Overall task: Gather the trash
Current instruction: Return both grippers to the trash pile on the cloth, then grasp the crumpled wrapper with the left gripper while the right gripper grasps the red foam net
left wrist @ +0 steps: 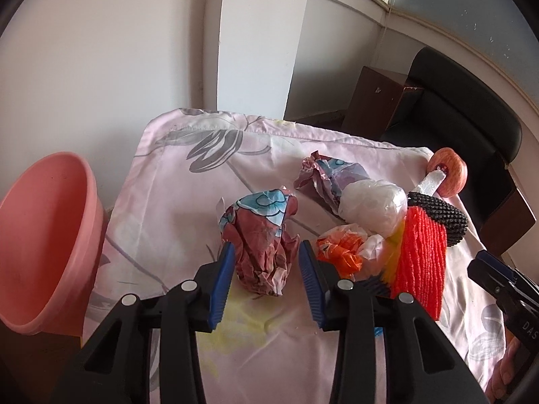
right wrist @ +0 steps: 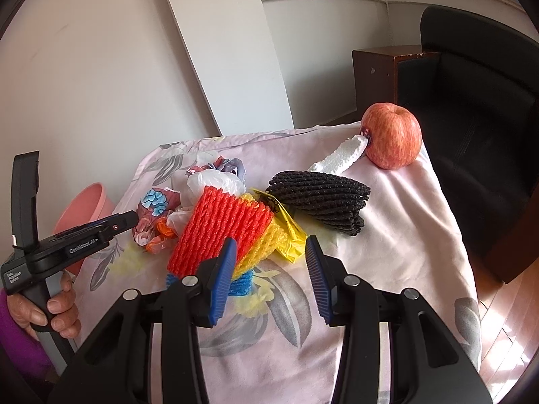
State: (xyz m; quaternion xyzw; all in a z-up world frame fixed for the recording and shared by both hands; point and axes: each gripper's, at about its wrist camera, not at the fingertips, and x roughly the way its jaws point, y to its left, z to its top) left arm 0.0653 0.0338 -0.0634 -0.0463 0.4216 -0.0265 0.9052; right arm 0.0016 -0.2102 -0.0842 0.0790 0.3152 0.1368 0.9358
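A crumpled red and blue paper ball [left wrist: 261, 242] lies on the pink flowered cloth [left wrist: 175, 181]. My left gripper [left wrist: 266, 252] is open with its blue pads on either side of the ball, not closed on it. A second crumpled paper [left wrist: 320, 178], a white plastic wad [left wrist: 372, 207], an orange wrapper [left wrist: 340, 250] and a red foam net [left wrist: 422, 252] lie to the right. My right gripper [right wrist: 271, 245] is open and empty over the yellow net [right wrist: 269, 245], beside the red foam net [right wrist: 222, 229] and near the black foam net [right wrist: 323, 202].
A pink plastic basin [left wrist: 43, 235] stands off the table's left edge; it also shows in the right wrist view [right wrist: 86, 212]. A red apple [right wrist: 392, 134] with a white foam net [right wrist: 340, 156] sits at the far right corner. A black chair [right wrist: 478, 101] stands to the right.
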